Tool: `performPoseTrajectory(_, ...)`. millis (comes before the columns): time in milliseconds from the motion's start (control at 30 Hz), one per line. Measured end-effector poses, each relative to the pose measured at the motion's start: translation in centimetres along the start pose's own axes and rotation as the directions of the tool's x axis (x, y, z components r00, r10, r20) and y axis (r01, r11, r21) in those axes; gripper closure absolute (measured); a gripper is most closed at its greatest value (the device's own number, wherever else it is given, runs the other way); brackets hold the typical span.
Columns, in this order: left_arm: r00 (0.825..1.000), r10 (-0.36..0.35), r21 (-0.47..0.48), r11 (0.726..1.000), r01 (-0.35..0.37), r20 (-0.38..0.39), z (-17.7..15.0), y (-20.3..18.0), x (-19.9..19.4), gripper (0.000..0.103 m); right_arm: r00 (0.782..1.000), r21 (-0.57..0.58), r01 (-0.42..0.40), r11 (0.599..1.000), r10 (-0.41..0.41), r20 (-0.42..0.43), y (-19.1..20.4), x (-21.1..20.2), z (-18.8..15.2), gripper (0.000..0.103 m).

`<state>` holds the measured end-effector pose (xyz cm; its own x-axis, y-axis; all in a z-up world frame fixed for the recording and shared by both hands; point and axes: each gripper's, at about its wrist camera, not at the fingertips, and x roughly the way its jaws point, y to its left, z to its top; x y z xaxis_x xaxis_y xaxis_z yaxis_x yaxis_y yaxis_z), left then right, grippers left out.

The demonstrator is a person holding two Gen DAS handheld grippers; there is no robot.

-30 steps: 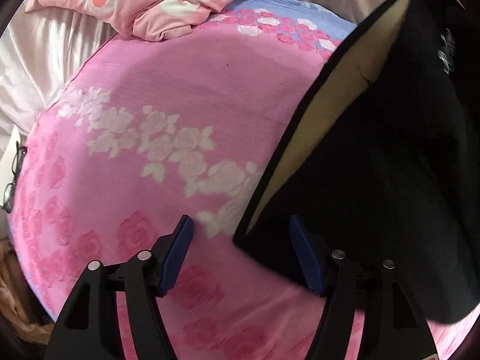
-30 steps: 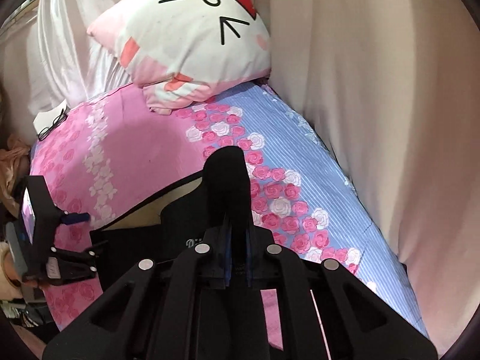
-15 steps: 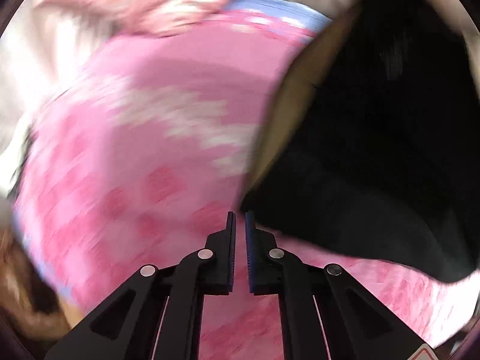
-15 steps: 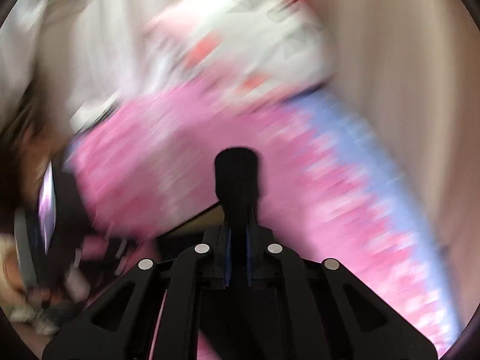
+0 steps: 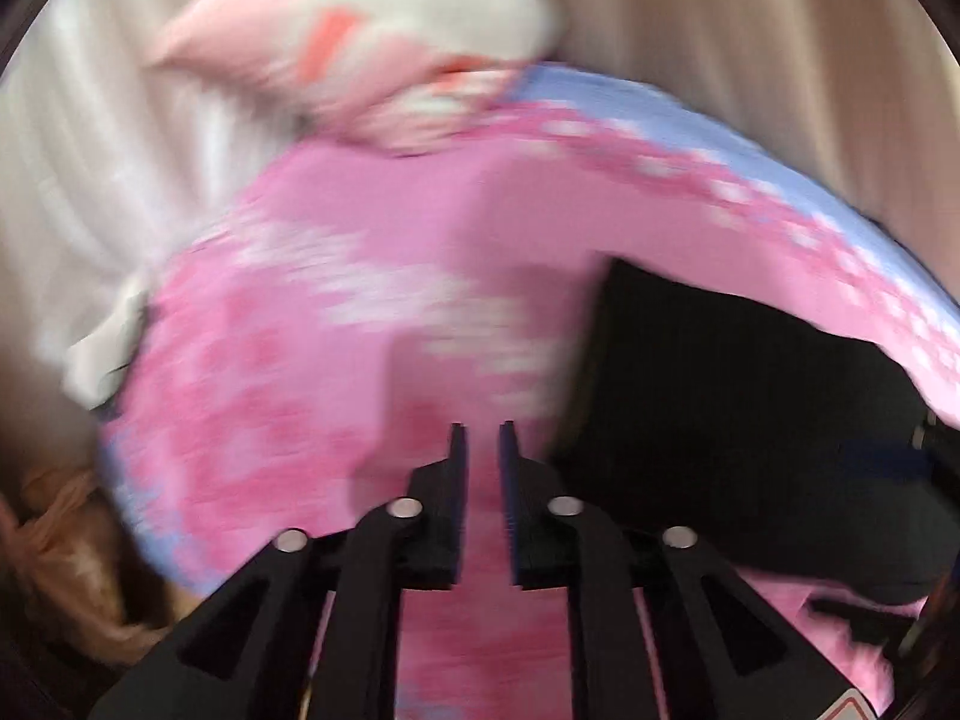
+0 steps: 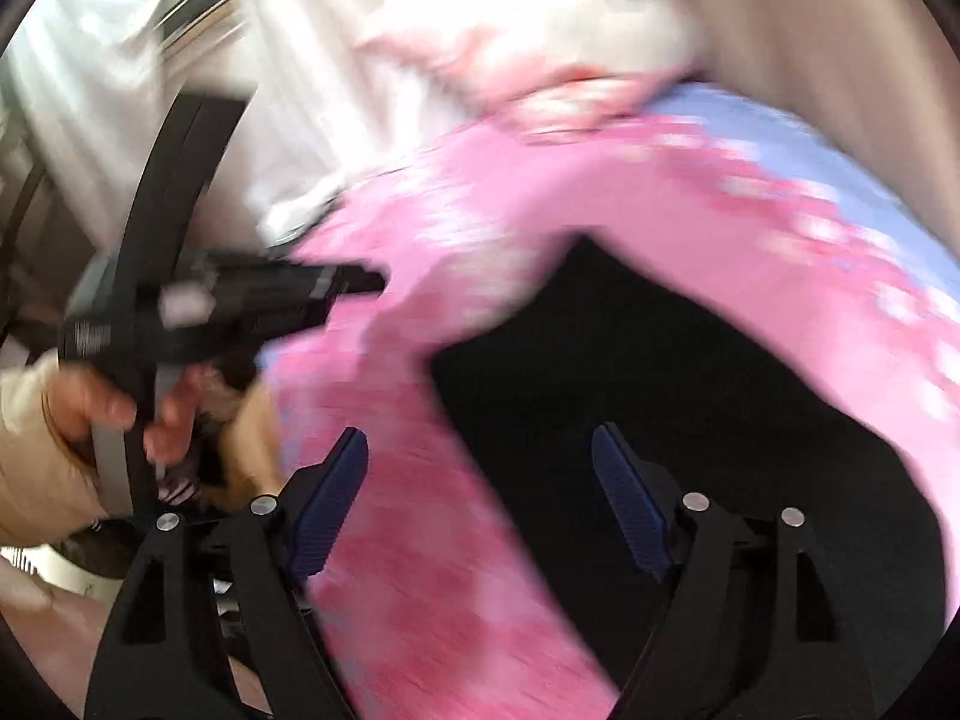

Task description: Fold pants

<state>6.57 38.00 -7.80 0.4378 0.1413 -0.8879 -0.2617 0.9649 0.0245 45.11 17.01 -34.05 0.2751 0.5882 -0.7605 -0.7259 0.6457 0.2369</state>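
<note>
Pants [image 6: 690,396] — black — lie flat on the pink floral bedspread [image 5: 372,312] of the bed, below the pillow [image 5: 384,30]. Left gripper [image 5: 478,438] hovers just left of the cloth's edge, its fingers nearly together with only a narrow gap and nothing between them. Right gripper [image 6: 480,468] hangs over the pants' left edge — fingers spread wide, gripping nothing.

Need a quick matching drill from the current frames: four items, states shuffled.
Items:
1. left tongs
2. right tongs
3. pants
4. pillow

States:
A. black, lying on the pink bedspread
B. wide open, empty
C. at the head of the bed, white and pink
D. nearly shut, empty

Pairs: 1-D, 2-B, 3-A, 4-C
</note>
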Motion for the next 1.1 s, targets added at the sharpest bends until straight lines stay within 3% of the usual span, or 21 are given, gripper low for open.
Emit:
performPoseTrajectory(33,1.0,-0.009,0.028,1.0,0.01,-0.007,-0.3,-2.2,0.8,0.077,0.998,0.008,0.054,0.999,-0.054,-0.013,-1.7,-0.7,-0.7,0.031)
performPoseTrajectory(100,0.999,0.005,0.071,0.997,-0.002,-0.038,-1.2,-5.1,2.9,0.076,0.991,0.041,0.129,0.991,-0.127,-0.052,-4.1,-1.9,-2.4,0.033)
performPoseTrajectory(167,0.992,0.099,0.123,0.988,-0.089,-0.074,-2.4,-6.5,6.1,0.076,0.978,0.061,0.195,0.979,-0.189,-0.082,-4.7,-2.6,-3.5,0.032)
performPoseTrajectory(300,0.978,0.21,0.248,0.946,-0.208,0.019,-1.5,-6.7,8.0,0.069,0.967,0.201,0.249,0.947,-0.233,-0.101,-7.3,-5.7,-5.9,0.034)
performPoseTrajectory(367,0.973,0.228,0.234,0.945,-0.227,0.024,-0.1,-5.3,8.6,0.045,0.96,0.258,0.278,0.925,-0.266,-0.082,-8.8,-10.0,-5.7,0.034)
performPoseTrajectory(467,0.976,0.216,0.219,0.953,-0.21,-0.002,1.6,-3.6,9.0,0.043,0.948,0.342,0.309,0.888,-0.314,-0.041,-14.3,-13.0,-3.8,0.033)
performPoseTrajectory(500,0.975,0.221,0.225,0.95,-0.215,-0.004,1.9,-3.9,8.4,0.045,0.955,0.36,0.289,0.887,-0.295,-0.039,-15.8,-13.7,-3.2,0.033)
performPoseTrajectory(567,0.964,0.262,0.231,0.936,-0.267,0.055,2.4,-5.1,6.0,0.072,0.979,0.444,0.196,0.875,-0.202,-0.033,-19.8,-14.0,-2.4,0.035)
performPoseTrajectory(600,0.961,0.266,0.235,0.932,-0.276,0.074,2.7,-6.2,5.0,0.072,0.998,0.524,0.065,0.849,-0.057,-0.031,-22.7,-12.9,-2.4,0.035)
performPoseTrajectory(667,0.981,0.176,0.203,0.961,-0.189,0.08,3.2,-8.4,2.7,0.065,0.995,0.595,-0.055,0.802,0.093,-0.033,-25.0,-11.4,-2.3,0.036)
performPoseTrajectory(733,0.994,0.111,0.206,0.972,-0.112,0.02,2.8,-10.8,3.1,0.06,0.973,0.614,-0.138,0.777,0.224,-0.065,-26.3,-9.0,-2.3,0.036)
performPoseTrajectory(767,0.992,0.123,0.226,0.967,-0.117,-0.012,2.4,-11.7,4.1,0.059,0.956,0.614,-0.17,0.771,0.28,-0.087,-26.4,-8.0,-2.2,0.037)
performPoseTrajectory(800,0.986,0.164,0.248,0.957,-0.15,-0.036,1.9,-12.1,5.4,0.059,0.92,0.614,-0.239,0.752,0.377,-0.104,-26.0,-6.9,-2.2,0.042)
performPoseTrajectory(867,0.96,0.262,0.269,0.936,-0.229,-0.095,0.5,-11.6,8.5,0.057,0.864,0.576,-0.331,0.748,0.485,-0.134,-24.3,-6.4,-2.1,0.043)
performPoseTrajectory(933,0.969,0.231,0.235,0.95,-0.205,-0.088,0.1,-10.2,8.5,0.052,0.772,0.487,-0.459,0.743,0.605,-0.196,-21.1,-6.5,-1.7,0.043)
performPoseTrajectory(967,0.965,0.248,0.256,0.941,-0.221,-0.081,0.2,-10.1,8.4,0.049,0.74,0.457,-0.495,0.739,0.635,-0.224,-20.2,-6.3,-1.5,0.043)
performPoseTrajectory(1033,0.96,0.272,0.295,0.924,-0.243,-0.064,-0.1,-10.4,8.3,0.048,0.701,0.441,-0.525,0.728,0.664,-0.261,-19.4,-5.7,-1.3,0.043)
performPoseTrajectory(1100,0.957,0.287,0.317,0.913,-0.257,-0.05,-0.1,-10.5,8.4,0.048,0.693,0.444,-0.524,0.727,0.667,-0.275,-19.6,-5.1,-1.1,0.037)
